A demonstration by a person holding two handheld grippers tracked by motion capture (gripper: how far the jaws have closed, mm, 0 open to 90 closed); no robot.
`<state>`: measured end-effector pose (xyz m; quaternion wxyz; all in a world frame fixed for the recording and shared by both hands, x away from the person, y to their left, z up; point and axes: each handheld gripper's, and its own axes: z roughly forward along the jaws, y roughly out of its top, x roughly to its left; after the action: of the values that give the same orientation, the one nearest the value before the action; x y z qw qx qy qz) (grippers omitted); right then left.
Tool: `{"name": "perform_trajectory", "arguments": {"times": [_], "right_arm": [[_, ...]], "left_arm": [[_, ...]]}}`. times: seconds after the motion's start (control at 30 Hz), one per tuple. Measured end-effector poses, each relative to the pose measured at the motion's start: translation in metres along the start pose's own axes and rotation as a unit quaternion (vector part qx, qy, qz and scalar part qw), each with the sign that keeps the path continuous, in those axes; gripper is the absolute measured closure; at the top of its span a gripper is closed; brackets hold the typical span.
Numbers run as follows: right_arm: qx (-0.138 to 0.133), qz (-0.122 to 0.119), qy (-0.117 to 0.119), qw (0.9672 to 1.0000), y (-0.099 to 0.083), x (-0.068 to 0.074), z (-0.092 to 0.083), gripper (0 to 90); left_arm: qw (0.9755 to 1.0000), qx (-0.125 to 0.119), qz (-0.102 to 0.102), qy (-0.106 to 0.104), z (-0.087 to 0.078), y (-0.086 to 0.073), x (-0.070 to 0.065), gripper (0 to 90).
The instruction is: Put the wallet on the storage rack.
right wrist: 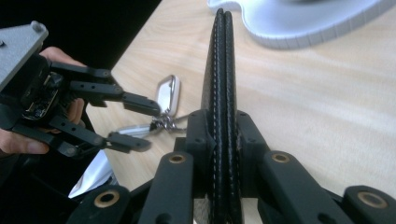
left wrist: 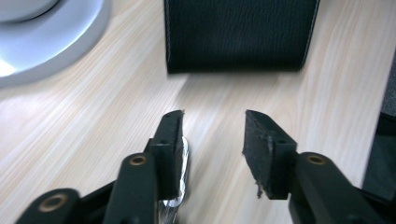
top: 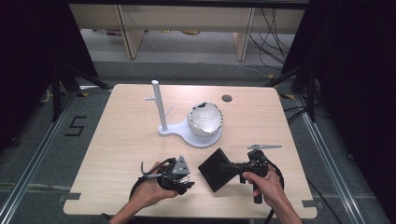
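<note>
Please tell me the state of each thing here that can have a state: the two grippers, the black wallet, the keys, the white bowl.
Left gripper: open, nothing between its pads.
Right gripper: shut on the black wallet.
Black wallet: folded shut, held on edge.
Keys: lying on the table.
White bowl: tilted on its stand.

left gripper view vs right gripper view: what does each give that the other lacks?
Left gripper view: the left gripper from behind with open jaws, and the broad face of the black wallet. Right gripper view: the right gripper clamped on the wallet's stitched edge, and the hand carrying the left gripper. Shared: wallet, keyring, white stand base, table.
</note>
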<state>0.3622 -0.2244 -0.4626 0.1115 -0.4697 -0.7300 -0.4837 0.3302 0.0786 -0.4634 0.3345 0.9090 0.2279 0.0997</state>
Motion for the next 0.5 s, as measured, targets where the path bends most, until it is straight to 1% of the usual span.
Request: {"name": "perform_trajectory", "arguments": {"times": [0.03, 0.07, 0.1, 0.13, 0.17, 0.2, 0.23, 0.27, 0.3, 0.33, 0.37, 0.4, 0.43, 0.47, 0.5], "right_arm": [[-0.006, -0.013, -0.002, 0.9999, 0.003, 0.000, -0.001, 79.6], [-0.010, -0.022, -0.004, 0.9997, 0.006, 0.000, -0.002, 79.6], [-0.013, -0.023, -0.001, 0.9996, 0.012, 0.004, -0.005, 79.6], [-0.013, -0.023, -0.001, 0.9996, 0.012, 0.004, -0.005, 79.6], [-0.013, -0.023, -0.006, 0.9996, 0.019, 0.006, -0.007, 79.6], [-0.013, -0.023, -0.006, 0.9996, 0.019, 0.006, -0.007, 79.6], [-0.017, -0.034, -0.004, 0.9993, 0.022, 0.006, -0.008, 79.6], [-0.011, -0.011, 0.003, 0.9999, 0.025, 0.011, -0.011, 79.6], [-0.020, -0.040, -0.004, 0.9990, 0.029, 0.007, -0.011, 79.6], [-0.021, -0.031, -0.004, 0.9993, 0.032, 0.009, -0.013, 79.6], [-0.023, -0.035, -0.002, 0.9991, 0.039, 0.011, -0.016, 79.6], [-0.027, -0.045, -0.008, 0.9986, 0.044, 0.010, -0.018, 79.6], [-0.022, -0.020, -0.002, 0.9996, 0.047, 0.013, -0.020, 79.6], [-0.022, -0.020, -0.002, 0.9996, 0.047, 0.013, -0.020, 79.6], [-0.029, -0.031, -0.007, 0.9991, 0.051, 0.011, -0.021, 79.6]], "left_arm": [[0.9999, -0.003, -0.010, 0.006, -0.004, -0.003, 0.001, 52.3], [0.9999, 0.000, -0.011, 0.007, -0.009, -0.005, 0.003, 49.6], [0.9997, -0.007, -0.019, 0.013, -0.015, -0.011, 0.005, 47.8], [0.9997, -0.007, -0.019, 0.013, -0.015, -0.011, 0.005, 46.2], [0.9995, -0.003, -0.024, 0.018, -0.019, -0.016, 0.007, 44.3], [0.9995, -0.003, -0.024, 0.018, -0.019, -0.016, 0.007, 42.8], [0.9993, 0.001, -0.030, 0.020, -0.021, -0.019, 0.008, 42.8], [0.9993, 0.003, -0.032, 0.020, -0.023, -0.022, 0.009, 41.3], [0.9990, 0.000, -0.038, 0.024, -0.025, -0.025, 0.009, 40.5], [0.9989, 0.003, -0.041, 0.023, -0.027, -0.027, 0.009, 39.4], [0.9989, 0.004, -0.041, 0.025, -0.029, -0.030, 0.010, 37.7], [0.9987, 0.003, -0.045, 0.026, -0.033, -0.035, 0.011, 36.8], [0.9987, 0.003, -0.045, 0.026, -0.033, -0.035, 0.011, 36.1], [0.9982, 0.002, -0.052, 0.028, -0.034, -0.037, 0.012, 36.1], [0.9979, -0.002, -0.057, 0.031, -0.036, -0.040, 0.012, 35.5]]}}
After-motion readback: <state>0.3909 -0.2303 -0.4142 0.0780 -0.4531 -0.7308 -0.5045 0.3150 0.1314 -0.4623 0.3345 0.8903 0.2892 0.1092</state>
